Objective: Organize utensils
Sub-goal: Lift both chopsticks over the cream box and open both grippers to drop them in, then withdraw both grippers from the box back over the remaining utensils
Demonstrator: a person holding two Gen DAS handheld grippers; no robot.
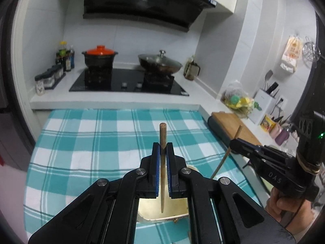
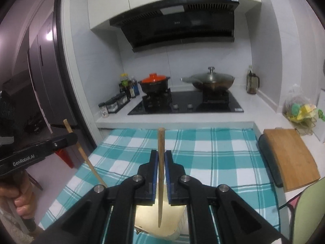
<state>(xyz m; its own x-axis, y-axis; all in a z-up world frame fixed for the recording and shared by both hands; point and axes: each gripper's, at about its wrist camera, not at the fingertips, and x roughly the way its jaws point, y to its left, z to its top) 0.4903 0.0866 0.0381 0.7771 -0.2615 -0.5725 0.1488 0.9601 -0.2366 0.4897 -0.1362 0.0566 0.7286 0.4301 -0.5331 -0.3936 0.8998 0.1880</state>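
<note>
I have one chopstick in each claw — the left gripper (image 1: 162, 152) is clamped tight on the left chopstick (image 1: 162, 142), the right gripper (image 2: 161, 160) on the right chopstick (image 2: 161, 152). Each stick stands upright between the pads, tip hanging over the cream tray (image 2: 146, 213) on the checked cloth (image 2: 213, 158). I judge both picked up — neither placed yet.

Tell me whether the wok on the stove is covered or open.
Covered. A glass lid with a metal knob sits on the wok, on the right burner of the black cooktop.
</note>
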